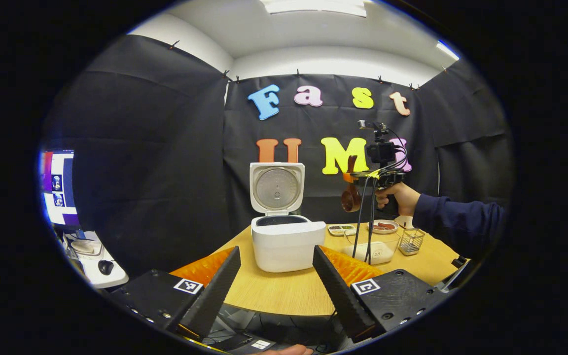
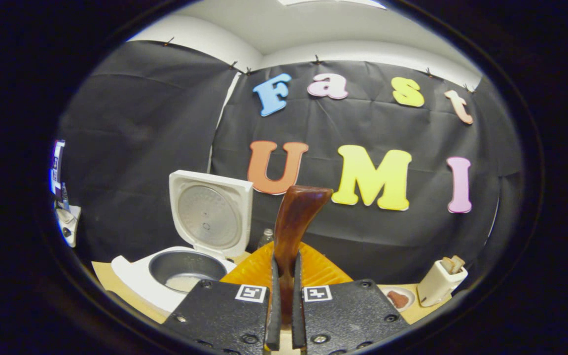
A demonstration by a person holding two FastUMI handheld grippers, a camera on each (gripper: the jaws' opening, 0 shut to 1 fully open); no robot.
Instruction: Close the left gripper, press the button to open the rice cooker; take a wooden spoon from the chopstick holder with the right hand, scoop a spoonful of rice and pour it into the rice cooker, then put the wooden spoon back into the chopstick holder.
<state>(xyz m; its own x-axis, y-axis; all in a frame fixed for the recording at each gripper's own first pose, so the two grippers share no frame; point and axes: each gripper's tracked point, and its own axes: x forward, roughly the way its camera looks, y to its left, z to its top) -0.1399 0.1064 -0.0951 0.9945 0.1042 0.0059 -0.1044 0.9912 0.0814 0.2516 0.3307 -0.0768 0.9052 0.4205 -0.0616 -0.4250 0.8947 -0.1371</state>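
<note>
A: Spoon first. Where?
B: Wooden spoon [image 2: 294,222] is pinched between the right gripper [image 2: 284,296] fingers, both pressing on the handle, handle end sticking up past the tips in the right gripper view. In the left gripper view the same spoon [image 1: 350,195] hangs bowl-down from that gripper, up in the air over the far right part of the table.
A: Anything in the bowl?
B: Can't tell, too small and dark.
A: Rice cooker?
B: Rice cooker [image 1: 286,241] on the wooden table [image 1: 284,291], lid [image 1: 277,188] standing upright, fully open. From the right gripper view the inner pot [image 2: 188,271] is visible with a pale patch at the bottom, cooker sits lower left of the spoon.
A: Left gripper?
B: Left gripper [image 1: 276,276] jaws spread wide apart, holding nothing, low at the near table edge with the cooker framed between the fingers.
A: Who holds the right one?
B: A hand [image 1: 397,197] with a dark blue sleeve [image 1: 456,219], coming in from the right.
A: Rice source, holder?
B: Clear container [image 1: 375,249] with white rice just right of the cooker, below the raised spoon. Small wire basket [image 1: 411,240] beside it. Behind those, a divided tray [image 1: 341,229] and a small plate [image 1: 385,226] with something reddish. Right gripper view also shows a white holder [image 2: 442,281] with wooden ends poking out, far right on the table.
A: Rest?
B: Monitor [image 1: 57,187] at far left.
</note>
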